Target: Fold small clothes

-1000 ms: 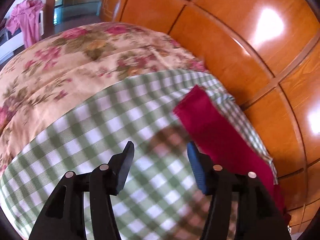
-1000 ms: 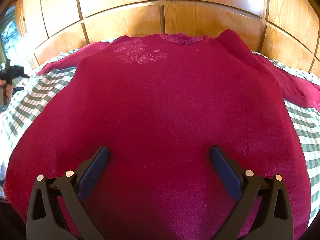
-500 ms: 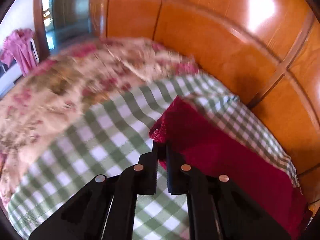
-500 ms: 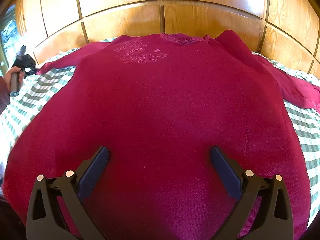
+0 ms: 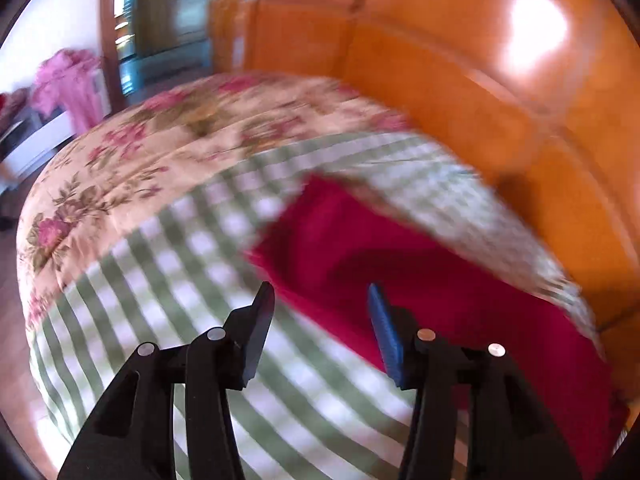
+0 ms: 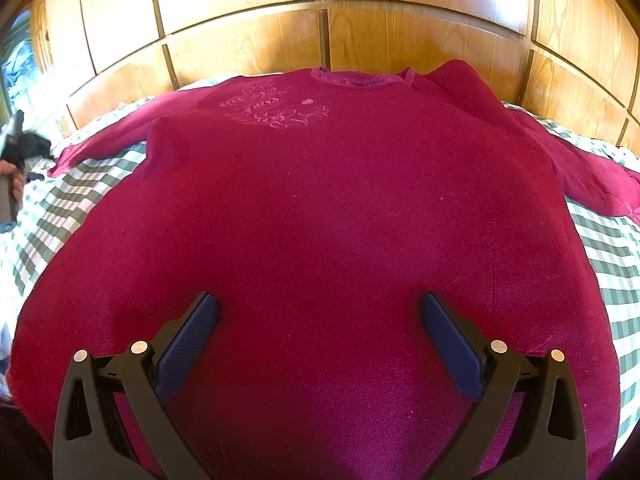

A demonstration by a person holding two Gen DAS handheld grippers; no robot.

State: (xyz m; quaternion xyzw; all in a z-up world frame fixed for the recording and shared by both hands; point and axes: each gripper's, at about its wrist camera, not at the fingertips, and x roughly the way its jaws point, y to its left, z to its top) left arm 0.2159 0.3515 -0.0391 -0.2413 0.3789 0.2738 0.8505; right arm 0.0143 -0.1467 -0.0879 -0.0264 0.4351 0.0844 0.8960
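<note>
Left gripper (image 5: 320, 304): jaws spread, nothing between them; hovers over the sleeve end, tilted down toward the bed. View blurred by motion. Also seen in the right wrist view at far left (image 6: 24, 148), held in a hand (image 6: 16, 180), beside the sleeve tip; whether it touches cannot be told.
Right gripper (image 6: 320, 320): jaws wide apart, empty; poised low over the lower body of the sweater, pointing toward the collar. Contact with the cloth cannot be told.
Sweater (image 6: 320, 220): dark red, fuzzy knit, laid flat and face up on the check sheet, collar toward the headboard, both sleeves stretched out to the sides.
Left sleeve (image 5: 360, 248): lies flat on the sheet, cuff end square, just ahead of the left gripper's fingers.
Right sleeve (image 6: 592, 176): slants out and down, its end slightly bunched.
Writing: none readable. A raised floral motif (image 6: 276, 108) in the same red sits on the chest below the collar (image 6: 356, 78); collar band is ribbed and paler.
Sheet (image 6: 608, 248): green and white check, woven, smooth.
Quilt (image 5: 132, 168): cream with pink flowers, padded, beyond the sheet.
Headboard (image 6: 320, 28): glossy orange-brown wood panels with grooves, bright glare spots.
Pink garment (image 5: 68, 84): hanging at far left, blurred.
</note>
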